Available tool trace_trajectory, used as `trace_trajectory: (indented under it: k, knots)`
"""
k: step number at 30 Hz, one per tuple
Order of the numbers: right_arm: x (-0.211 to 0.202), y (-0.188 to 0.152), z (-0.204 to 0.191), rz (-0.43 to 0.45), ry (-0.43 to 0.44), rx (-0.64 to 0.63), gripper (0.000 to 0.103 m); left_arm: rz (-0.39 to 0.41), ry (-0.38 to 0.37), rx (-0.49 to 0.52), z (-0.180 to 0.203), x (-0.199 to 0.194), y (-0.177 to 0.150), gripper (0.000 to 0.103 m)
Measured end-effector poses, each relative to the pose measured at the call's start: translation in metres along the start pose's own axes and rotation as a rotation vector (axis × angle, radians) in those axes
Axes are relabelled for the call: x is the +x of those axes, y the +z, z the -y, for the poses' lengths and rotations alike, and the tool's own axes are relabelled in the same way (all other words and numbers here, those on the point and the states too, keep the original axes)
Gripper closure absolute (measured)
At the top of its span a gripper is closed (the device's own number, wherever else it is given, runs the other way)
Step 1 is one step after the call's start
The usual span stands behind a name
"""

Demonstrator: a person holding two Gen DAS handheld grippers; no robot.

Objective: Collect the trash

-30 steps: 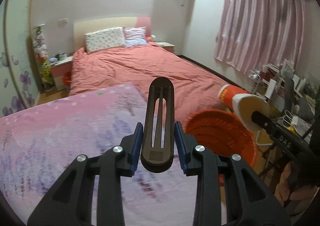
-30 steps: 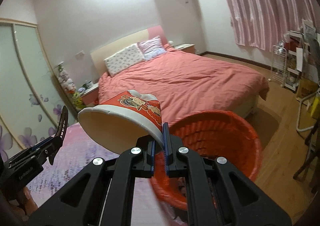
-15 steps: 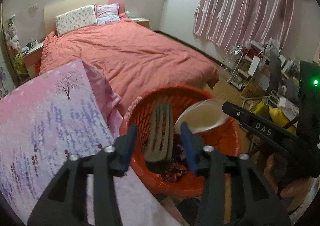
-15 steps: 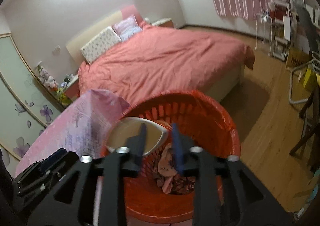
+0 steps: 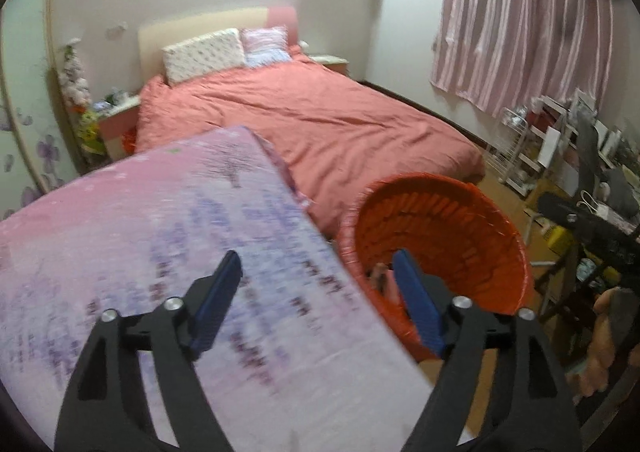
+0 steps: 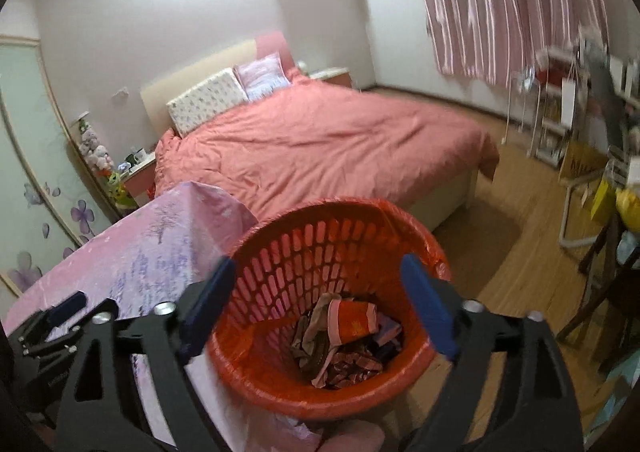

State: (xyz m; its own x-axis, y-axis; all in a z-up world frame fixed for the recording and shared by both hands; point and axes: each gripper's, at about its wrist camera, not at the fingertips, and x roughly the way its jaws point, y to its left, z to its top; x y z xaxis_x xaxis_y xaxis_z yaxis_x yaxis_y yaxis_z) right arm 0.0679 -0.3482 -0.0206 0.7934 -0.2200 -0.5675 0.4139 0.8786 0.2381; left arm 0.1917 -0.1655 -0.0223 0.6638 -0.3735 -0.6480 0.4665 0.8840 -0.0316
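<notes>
Both grippers (image 5: pixel 316 264) (image 6: pixel 320 272) wide apart, empty

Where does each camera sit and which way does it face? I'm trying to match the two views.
Left wrist: on the left gripper, angled down over the pink-clothed table; its open fingers and a hand show.
Right wrist: on the right gripper, looking down into the orange basket; open fingers show, left gripper at lower left.
Shared: basket, table, bed, curtain.

basket (image 6: pixel 316 244) mouth: open above, trash low inside | desk (image 5: pixel 160 236): bare top, touching basket's left rim | bed (image 6: pixel 320 140): blocks far side | floor (image 6: pixel 500 252) right: free
</notes>
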Motion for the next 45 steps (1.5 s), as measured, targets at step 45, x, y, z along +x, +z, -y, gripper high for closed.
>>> trace_trajectory:
  k: [45]
  knots:
    - [-0.147, -0.128, -0.096, 0.088, -0.237, -0.176, 0.002, 0.183, 0.384, -0.203, -0.059, -0.214, -0.161, 0.004]
